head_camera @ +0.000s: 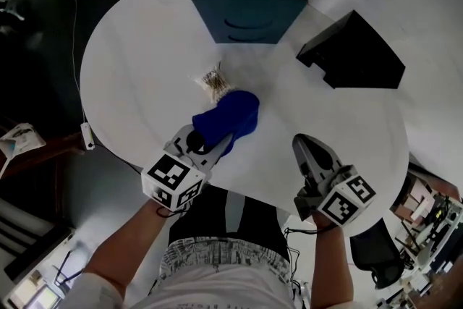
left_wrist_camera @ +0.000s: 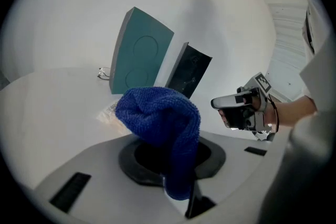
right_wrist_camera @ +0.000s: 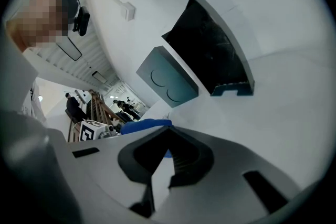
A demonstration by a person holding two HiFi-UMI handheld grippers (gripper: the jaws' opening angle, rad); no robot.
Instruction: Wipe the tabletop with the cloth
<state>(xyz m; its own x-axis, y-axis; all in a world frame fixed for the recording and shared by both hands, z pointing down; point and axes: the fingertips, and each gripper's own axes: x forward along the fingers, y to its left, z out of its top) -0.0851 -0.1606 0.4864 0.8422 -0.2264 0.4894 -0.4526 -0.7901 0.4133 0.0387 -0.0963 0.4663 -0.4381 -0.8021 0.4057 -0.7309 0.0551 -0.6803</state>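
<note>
1. In the head view, a round white table [head_camera: 123, 54] is seen from above. A blue box [head_camera: 249, 0] and a black box [head_camera: 354, 54] are set at its far side. A small clear bag [head_camera: 213, 81] lies near the middle. The blue cloth [head_camera: 230, 118] lies bunched on the table, touching the bag, and its near end is held by the left gripper [head_camera: 210, 135]. The right gripper [head_camera: 305, 148] is held over the table, well apart from the cloth.
2. In the left gripper view, the left gripper [left_wrist_camera: 181, 186] is seen with its jaws pinched on the cloth [left_wrist_camera: 163, 123]. The cloth is humped up in front of them. The bag [left_wrist_camera: 107, 112], the blue box [left_wrist_camera: 139, 52] and the black box [left_wrist_camera: 189, 71] are seen behind it. The right gripper [left_wrist_camera: 226, 105] is seen on the right side.
3. In the right gripper view, the jaws of the right gripper [right_wrist_camera: 160, 173] are held a little apart, and only bare table [right_wrist_camera: 294, 113] is seen between them. The cloth [right_wrist_camera: 144, 124] is seen past them, with the blue box [right_wrist_camera: 168, 81] and the black box [right_wrist_camera: 210, 55] farther off.
</note>
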